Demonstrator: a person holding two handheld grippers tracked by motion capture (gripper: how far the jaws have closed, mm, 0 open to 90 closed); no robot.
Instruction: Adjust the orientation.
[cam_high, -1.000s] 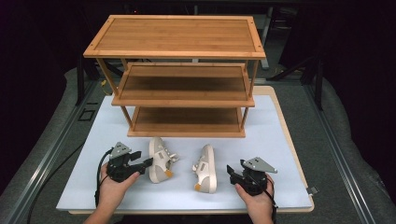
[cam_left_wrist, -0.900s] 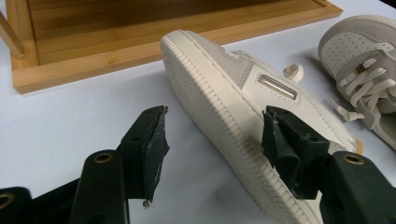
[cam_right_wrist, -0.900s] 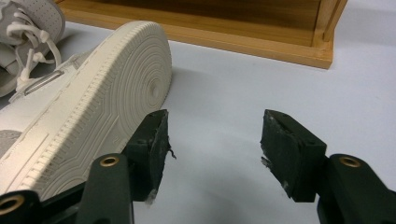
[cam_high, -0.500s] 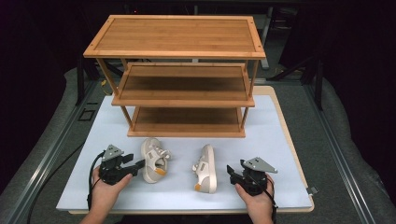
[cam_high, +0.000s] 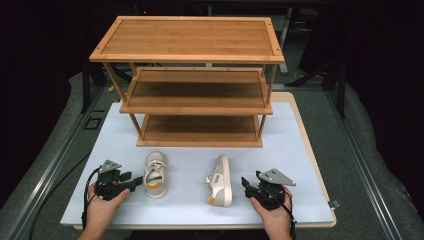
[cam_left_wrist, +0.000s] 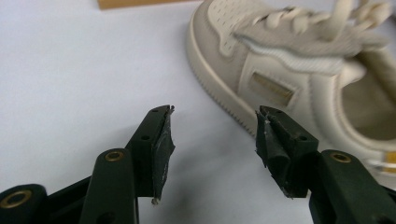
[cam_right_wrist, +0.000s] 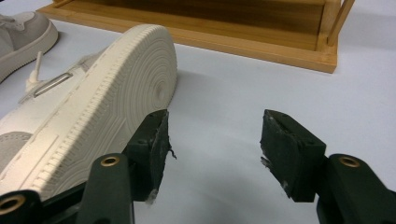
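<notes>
Two pale shoes lie on a white mat (cam_high: 300, 150) in front of a 3-tier wooden rack (cam_high: 192, 80), w/ a hand-held gripper at each outer side. The left shoe (cam_high: 155, 174) stands upright on its sole, laces up, toe toward the rack; the right shoe (cam_high: 220, 181) is tipped on its side, ribbed sole facing the person's right. The left gripper (cam_high: 135, 183) sits just left of the upright shoe, jaws spread & holding nothing; in the left gripper view its tips (cam_left_wrist: 212, 135) hang just above the mat, right beside the shoe's side wall (cam_left_wrist: 289, 70), not touching. The right gripper (cam_high: 245, 183) rests just right of the tipped shoe, jaws likewise apart & empty; in the right gripper view (cam_right_wrist: 212, 144) the sole (cam_right_wrist: 107, 102) rises just beside the left jaw, w/ bare mat between the two jaws and the rack's bottom board (cam_right_wrist: 224, 39) beyond. Both hands grip the tools near the mat's front edge.
</notes>
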